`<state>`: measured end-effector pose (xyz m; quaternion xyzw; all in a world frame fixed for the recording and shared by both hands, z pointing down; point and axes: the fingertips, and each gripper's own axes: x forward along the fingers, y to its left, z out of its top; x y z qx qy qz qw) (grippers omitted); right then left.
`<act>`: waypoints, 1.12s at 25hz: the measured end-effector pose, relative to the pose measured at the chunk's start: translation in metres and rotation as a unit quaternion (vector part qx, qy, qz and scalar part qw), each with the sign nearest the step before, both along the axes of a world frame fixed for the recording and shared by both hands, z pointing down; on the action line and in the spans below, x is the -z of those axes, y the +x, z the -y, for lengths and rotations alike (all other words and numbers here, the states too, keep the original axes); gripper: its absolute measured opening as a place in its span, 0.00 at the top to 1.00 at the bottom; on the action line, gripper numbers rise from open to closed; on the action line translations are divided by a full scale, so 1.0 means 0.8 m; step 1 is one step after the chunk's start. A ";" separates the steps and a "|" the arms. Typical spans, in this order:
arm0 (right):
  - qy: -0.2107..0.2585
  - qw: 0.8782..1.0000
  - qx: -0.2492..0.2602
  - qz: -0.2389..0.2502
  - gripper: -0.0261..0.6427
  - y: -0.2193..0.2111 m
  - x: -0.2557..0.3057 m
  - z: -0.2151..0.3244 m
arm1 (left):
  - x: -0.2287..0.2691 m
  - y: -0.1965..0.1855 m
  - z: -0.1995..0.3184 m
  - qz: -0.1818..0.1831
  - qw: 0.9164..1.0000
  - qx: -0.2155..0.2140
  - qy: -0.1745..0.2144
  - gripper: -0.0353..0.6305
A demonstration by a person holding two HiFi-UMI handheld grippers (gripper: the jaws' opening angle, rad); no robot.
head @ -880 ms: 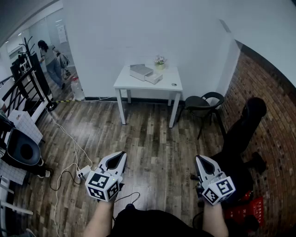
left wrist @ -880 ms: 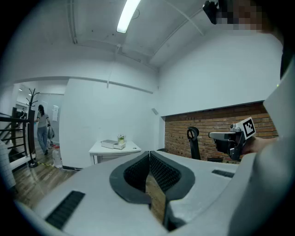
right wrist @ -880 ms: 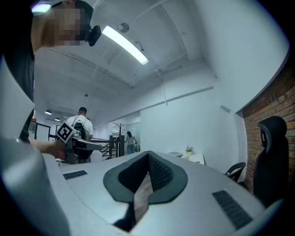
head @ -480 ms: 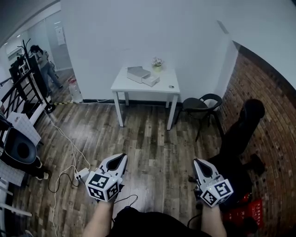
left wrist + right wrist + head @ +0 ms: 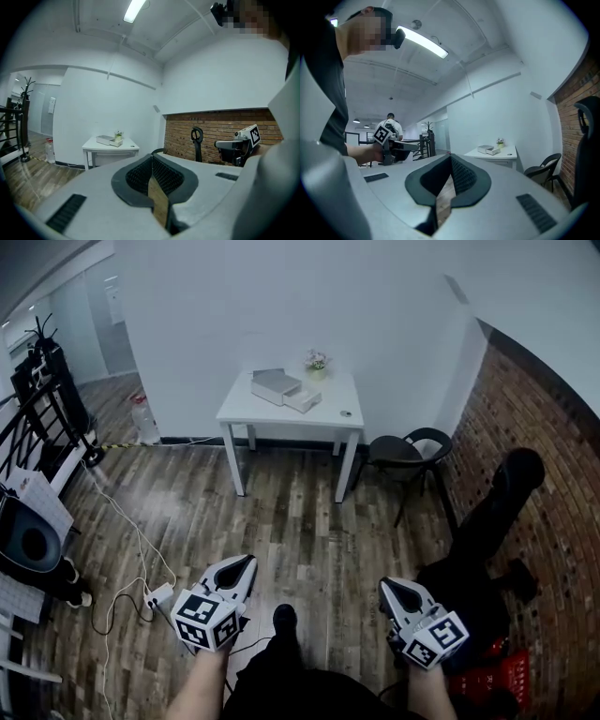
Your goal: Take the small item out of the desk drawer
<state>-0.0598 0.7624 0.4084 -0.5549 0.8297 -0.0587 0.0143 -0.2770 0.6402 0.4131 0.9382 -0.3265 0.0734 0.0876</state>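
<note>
A white desk (image 5: 330, 415) stands against the far wall across the wooden floor. On it are a small grey drawer box (image 5: 273, 384) with a second box (image 5: 305, 400) beside it, a flower pot (image 5: 317, 362) and a tiny dark item (image 5: 347, 413). My left gripper (image 5: 246, 562) and right gripper (image 5: 385, 585) are held low, far short of the desk, both pointing toward it. Each has its jaws together with nothing between them. The desk (image 5: 110, 146) also shows small in the left gripper view, and the desk (image 5: 497, 153) in the right gripper view.
A black chair (image 5: 411, 448) stands right of the desk by the brick wall (image 5: 553, 493). A dark office chair (image 5: 492, 507) and a red crate (image 5: 492, 671) are at my right. A power strip (image 5: 157, 595) with cables lies on the floor at left, near a black rack (image 5: 42, 404).
The view has shifted toward the desk. Both grippers sit slightly lower in the picture. A shoe now shows between them, and the person in the corridor is out of sight.
</note>
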 end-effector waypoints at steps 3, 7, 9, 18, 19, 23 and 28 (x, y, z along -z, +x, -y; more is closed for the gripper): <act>-0.012 1.000 -0.002 0.002 0.96 0.013 -0.020 0.036 | -0.012 0.017 0.044 -0.005 1.000 -0.008 0.001 0.93; -0.015 0.999 -0.027 0.017 0.96 0.047 -0.037 0.112 | -0.029 0.058 0.127 -0.002 0.999 -0.037 0.003 0.93; -0.012 0.999 -0.037 0.031 0.96 0.060 -0.035 0.165 | -0.029 0.077 0.182 -0.003 0.999 -0.050 0.002 0.93; -0.015 0.999 -0.018 0.035 0.96 0.094 0.003 0.481 | -0.008 0.155 0.493 0.002 0.996 -0.090 -0.001 0.93; -0.016 0.999 -0.018 0.033 0.96 0.098 0.005 0.510 | -0.002 0.159 0.523 0.003 0.996 -0.090 0.004 0.93; -0.035 0.999 -0.017 0.030 0.96 0.108 0.001 0.607 | 0.008 0.166 0.614 0.003 0.996 -0.087 0.008 0.93; -0.049 0.998 0.014 0.029 0.96 0.099 -0.004 0.689 | -0.008 0.152 0.673 0.002 0.998 -0.065 -0.015 0.93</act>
